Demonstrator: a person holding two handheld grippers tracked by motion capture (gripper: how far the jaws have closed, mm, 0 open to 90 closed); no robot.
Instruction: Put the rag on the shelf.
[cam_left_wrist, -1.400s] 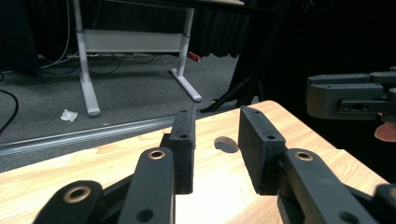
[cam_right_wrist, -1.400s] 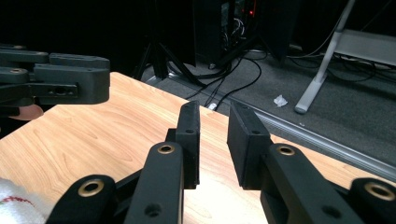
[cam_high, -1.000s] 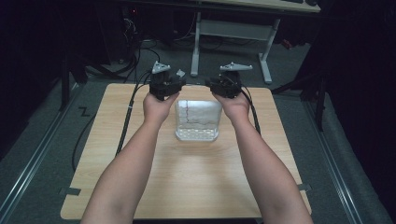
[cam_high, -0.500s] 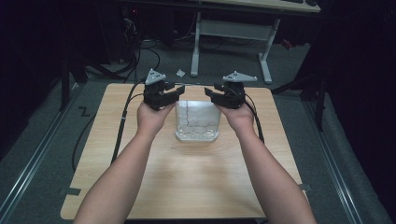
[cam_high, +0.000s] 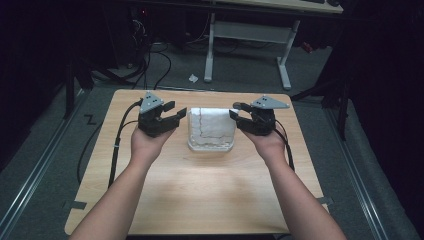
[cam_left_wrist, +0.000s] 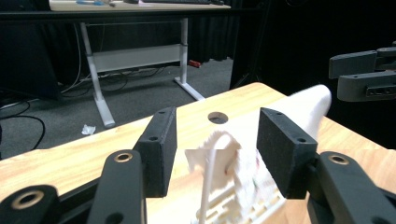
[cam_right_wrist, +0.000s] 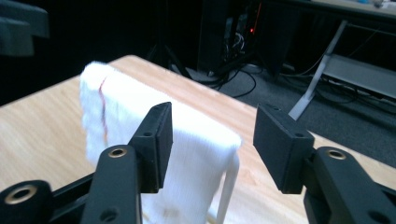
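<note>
Item: white cloth with a thin red stripe (cam_high: 211, 125), draped over a clear plastic box-like container (cam_high: 211, 144). It is sitting at the centre of the high view, in the upper middle of the pale wooden tabletop (cam_high: 200, 190). What the container holds cannot be told; in the left gripper view pale plastic ribs are showing below the cloth (cam_left_wrist: 219, 158).

Item: left gripper (cam_high: 175, 113), black, two-jawed, grey plate on top. It is hovering just left of the cloth's upper left corner in the high view. Its jaws are standing wide apart with nothing between them but air; in its own view the cloth edge is lying beyond and between the pads.

Item: right gripper (cam_high: 236, 111), same make. It is hovering just right of the cloth's upper right corner, jaws spread wide and holding nothing. In its own view the near corner of the cloth (cam_right_wrist: 154, 135) is lying past the left pad, with a clear upright rim below it.

Judgement on the step: both grippers appear to be lining up on the cloth's two far corners.
- Each pair of jaws ought to be straddling the fabric edge alone, not the plastic wall beneath.
- Both should be closing at matching height, so the cloth is lifting level.
- Risk: a pinch catching the rim would be dragging the light container along.
</note>
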